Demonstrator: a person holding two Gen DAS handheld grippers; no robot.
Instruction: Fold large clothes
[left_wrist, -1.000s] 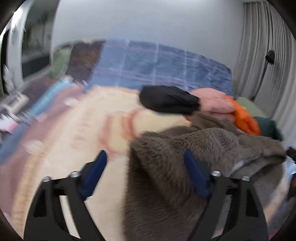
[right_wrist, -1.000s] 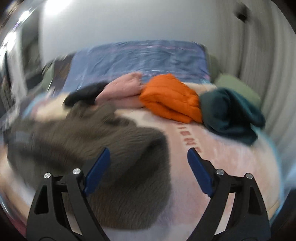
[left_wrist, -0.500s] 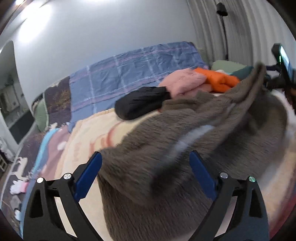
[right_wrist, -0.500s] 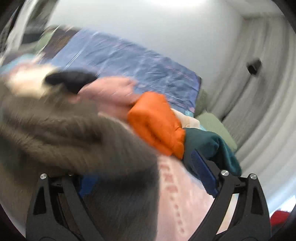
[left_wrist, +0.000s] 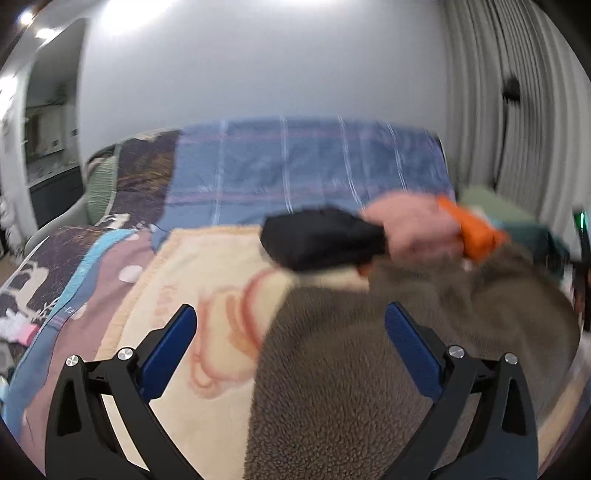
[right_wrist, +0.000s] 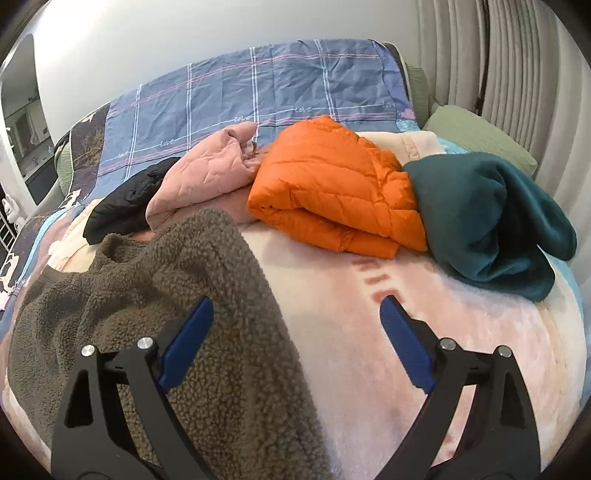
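Blue-padded and spread wide, the left tool (left_wrist: 290, 350) has just been opening up, and nothing is pinched in it: the brown fleece jacket (left_wrist: 369, 387) simply lies under and ahead of it, filling the right half of that view. Same story on the other side, where the right tool (right_wrist: 295, 341) also stands fully apart, its left pad hovering above the fleece edge and its right pad over bare blanket (right_wrist: 351, 295).

So the fleece is lying loose on the cream and pink blanket on the bed, bunched toward the left in the right wrist view, with a fold ridge running up the middle. My guess is we're between grabs, setting up the next fold.

If I were doing it, I'd pick two matching points, like both corners of the hem or both shoulders, and bite deep enough that the thick pile doesn't slip out. Fleece this fluffy is springy, so lift both sides together, lay it over slowly, then flatten it.

Further back there's a row of other clothes: a black garment (right_wrist: 125, 203), a pink quilted one (right_wrist: 207, 177), an orange puffer jacket (right_wrist: 332, 188) and a teal fleece (right_wrist: 491, 225). I'd keep the fold clear of those, since the brown collar already sits right beside the black and pink pieces.
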